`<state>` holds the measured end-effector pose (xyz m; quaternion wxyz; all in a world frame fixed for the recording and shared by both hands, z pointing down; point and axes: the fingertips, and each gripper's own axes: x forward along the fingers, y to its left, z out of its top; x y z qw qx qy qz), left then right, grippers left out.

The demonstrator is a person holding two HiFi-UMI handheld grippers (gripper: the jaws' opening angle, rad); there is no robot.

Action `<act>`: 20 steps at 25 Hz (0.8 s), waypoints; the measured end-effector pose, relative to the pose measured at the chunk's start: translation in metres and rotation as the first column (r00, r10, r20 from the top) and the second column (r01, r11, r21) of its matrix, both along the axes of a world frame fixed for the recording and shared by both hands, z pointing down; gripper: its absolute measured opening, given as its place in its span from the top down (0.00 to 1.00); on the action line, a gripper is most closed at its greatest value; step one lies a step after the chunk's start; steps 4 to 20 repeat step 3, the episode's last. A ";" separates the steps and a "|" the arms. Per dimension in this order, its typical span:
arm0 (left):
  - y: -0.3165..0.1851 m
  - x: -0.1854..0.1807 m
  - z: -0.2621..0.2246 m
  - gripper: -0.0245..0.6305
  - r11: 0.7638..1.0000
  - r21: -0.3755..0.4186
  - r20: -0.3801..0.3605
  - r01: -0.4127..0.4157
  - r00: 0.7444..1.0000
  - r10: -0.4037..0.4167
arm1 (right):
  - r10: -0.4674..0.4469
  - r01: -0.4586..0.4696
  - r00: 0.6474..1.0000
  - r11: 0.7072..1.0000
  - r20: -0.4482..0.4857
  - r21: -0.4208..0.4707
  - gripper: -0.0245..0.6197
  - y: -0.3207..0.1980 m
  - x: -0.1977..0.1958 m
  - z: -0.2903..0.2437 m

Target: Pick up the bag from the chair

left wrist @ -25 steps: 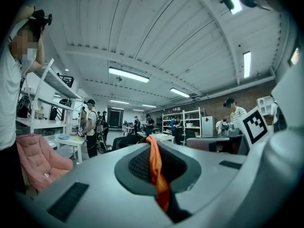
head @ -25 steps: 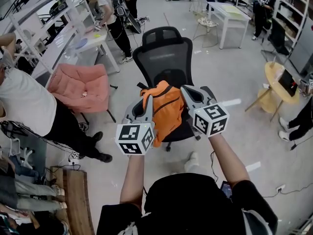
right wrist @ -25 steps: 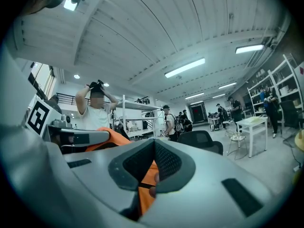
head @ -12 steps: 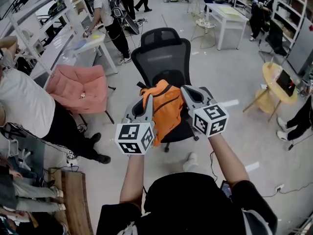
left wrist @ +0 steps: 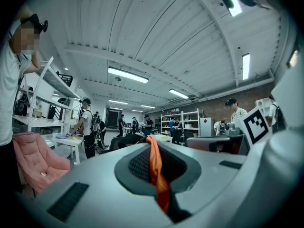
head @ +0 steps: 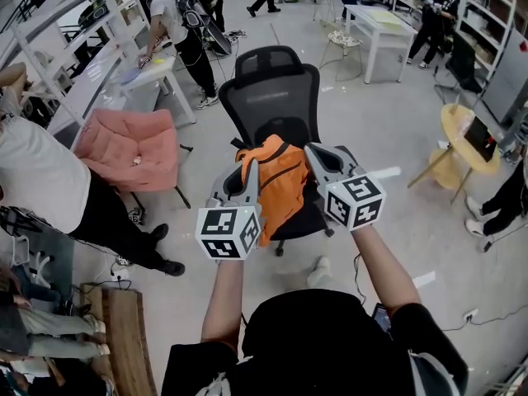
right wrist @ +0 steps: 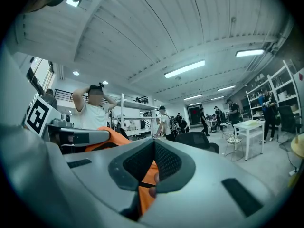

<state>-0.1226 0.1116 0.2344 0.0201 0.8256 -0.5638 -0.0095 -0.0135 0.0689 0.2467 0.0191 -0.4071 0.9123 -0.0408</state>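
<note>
An orange bag (head: 280, 184) hangs between my two grippers above the seat of the black mesh office chair (head: 274, 97). My left gripper (head: 244, 174) is shut on an orange strap (left wrist: 155, 167) of the bag, which runs up through its jaws. On the bag's other side my right gripper (head: 316, 162) is shut on orange fabric (right wrist: 146, 177) pinched between its pads. Whether the bag's lower end touches the seat is hidden.
A pink padded chair (head: 136, 147) stands to the left, with a person in a white shirt (head: 41, 176) beside it. White shelving (head: 74, 48) lines the left, a white table (head: 381, 23) stands at the back right, and a round wooden table (head: 474, 139) at the right. Several people move about behind.
Both grippers and the bag stay where they were. People in the background have walked on, and the view has shifted slightly.
</note>
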 end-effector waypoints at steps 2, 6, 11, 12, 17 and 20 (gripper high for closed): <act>0.000 -0.002 0.000 0.95 1.000 -0.002 0.002 -0.001 1.000 0.001 | 0.000 0.000 1.000 1.000 -0.001 0.001 0.96 0.000 -0.003 0.000; 0.000 -0.004 0.000 0.95 1.000 -0.003 0.002 -0.001 1.000 0.001 | 0.000 0.000 1.000 1.000 -0.001 0.001 0.96 0.000 -0.005 -0.001; 0.000 -0.004 0.000 0.95 1.000 -0.003 0.002 -0.001 1.000 0.001 | 0.000 0.000 1.000 1.000 -0.001 0.001 0.96 0.000 -0.005 -0.001; 0.000 -0.004 0.000 0.95 1.000 -0.003 0.002 -0.001 1.000 0.001 | 0.000 0.000 1.000 1.000 -0.001 0.001 0.96 0.000 -0.005 -0.001; 0.000 -0.004 0.000 0.95 1.000 -0.003 0.002 -0.001 1.000 0.001 | 0.000 0.000 1.000 1.000 -0.001 0.001 0.96 0.000 -0.005 -0.001; 0.000 -0.004 0.000 0.95 1.000 -0.003 0.002 -0.001 1.000 0.001 | 0.000 0.000 1.000 1.000 -0.001 0.001 0.96 0.000 -0.005 -0.001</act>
